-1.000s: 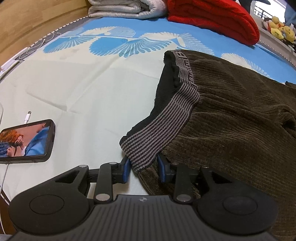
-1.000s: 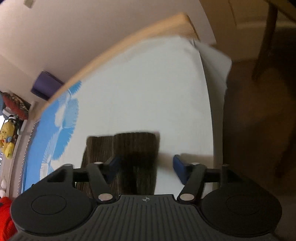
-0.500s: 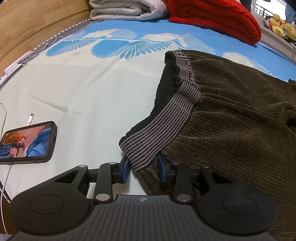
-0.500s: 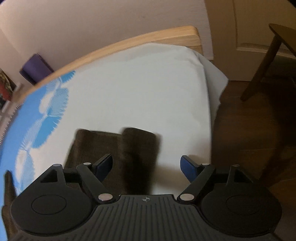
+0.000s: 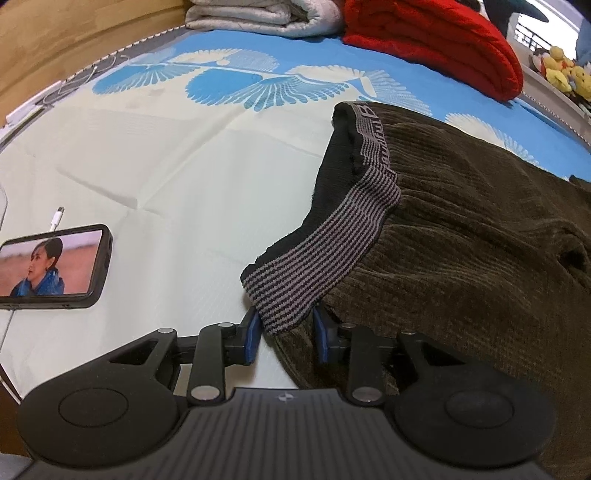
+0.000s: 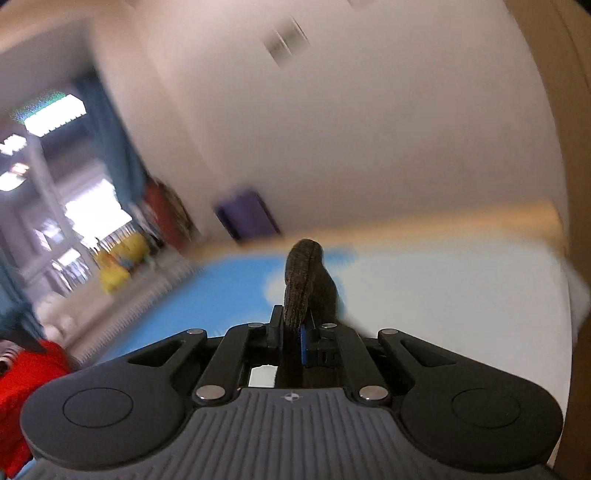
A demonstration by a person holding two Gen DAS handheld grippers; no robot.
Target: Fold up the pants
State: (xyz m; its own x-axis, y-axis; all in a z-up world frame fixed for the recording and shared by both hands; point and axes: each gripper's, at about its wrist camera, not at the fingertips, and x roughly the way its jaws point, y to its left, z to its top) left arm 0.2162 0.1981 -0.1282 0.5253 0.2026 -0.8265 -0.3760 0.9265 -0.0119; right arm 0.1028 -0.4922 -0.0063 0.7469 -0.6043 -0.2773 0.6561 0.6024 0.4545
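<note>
My right gripper (image 6: 293, 334) has just clamped its jaws onto a fold of the brown pants (image 5: 480, 266), lifted clear of the bed (image 5: 166, 177). My left gripper (image 5: 284, 332) pinches their striped waistband (image 5: 314, 266) near the bed's edge. Only the left view shows the phone (image 5: 55, 266); the right is blurred.

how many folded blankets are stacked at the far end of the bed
2: a grey-white quilted blanket at the far edge toward the wooden side, and a red blanket right beside it, nearer the plush toys. More could lie beyond the picture's top edge.
</note>
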